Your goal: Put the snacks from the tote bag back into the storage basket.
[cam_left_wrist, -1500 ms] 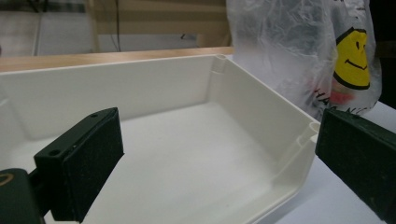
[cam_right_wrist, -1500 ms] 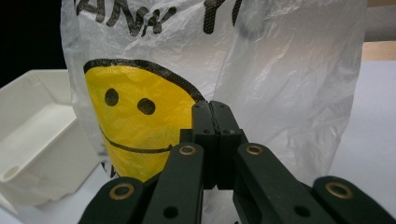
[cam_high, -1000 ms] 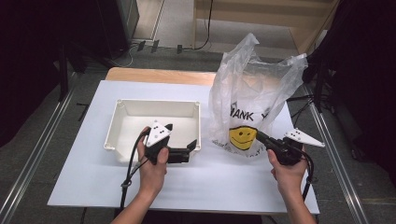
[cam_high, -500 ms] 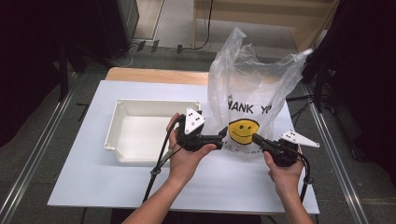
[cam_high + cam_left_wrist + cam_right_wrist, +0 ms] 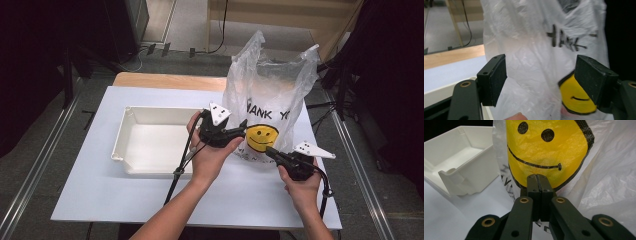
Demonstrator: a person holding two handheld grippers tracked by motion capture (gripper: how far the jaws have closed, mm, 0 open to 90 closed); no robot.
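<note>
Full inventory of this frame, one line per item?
Plastic bag: 1, translucent white with black lettering and a yellow smiley, standing at table's right.
Bin: 1, white, empty, left of the bag.
Table: 1, white top with a wooden strip at the far edge.
Left gripper: 1, black, jaws open against the bag.
Right gripper: 1, black, jaws closed at the bag's lower front.
Hands: 2, one holding each gripper.

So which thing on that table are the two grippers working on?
On the white table, right of the empty white tray, stands a crinkly clear plastic bag. It is the only upright, see-through thing there, printed with black lettering and a yellow smiley face.
</note>
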